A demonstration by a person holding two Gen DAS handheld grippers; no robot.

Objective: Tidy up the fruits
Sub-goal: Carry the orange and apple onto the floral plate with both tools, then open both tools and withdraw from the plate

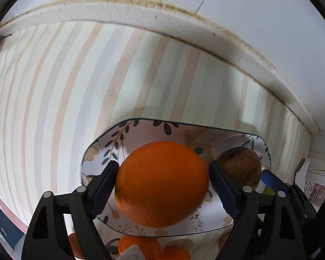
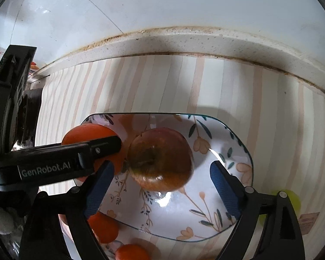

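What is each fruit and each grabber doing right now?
Orange: between the left gripper's pads, over the bowl.
Apple: lying in the bowl, free.
Right gripper: open, empty, above the apple.
Small oranges: on the cloth beside the bowl.

- Large orange [image 1: 162, 184] — round, bright, smooth-skinned, over the floral bowl [image 2: 227, 147] at its left side, just beside the apple.
- Apple [image 2: 160, 159] — reddish-brown with a yellowish patch, lying in the bowl tilted, its stem hollow turned toward the camera.
- Floral bowl — white inside with dark leaves and peach flowers, thin dark rim, upright on the striped cloth.
- Two smaller oranges [image 2: 105, 230] [image 2: 132, 252] lie outside the bowl, near its front-left edge.
- A yellow-green fruit [image 2: 292, 199] sits right of the bowl, mostly hidden.
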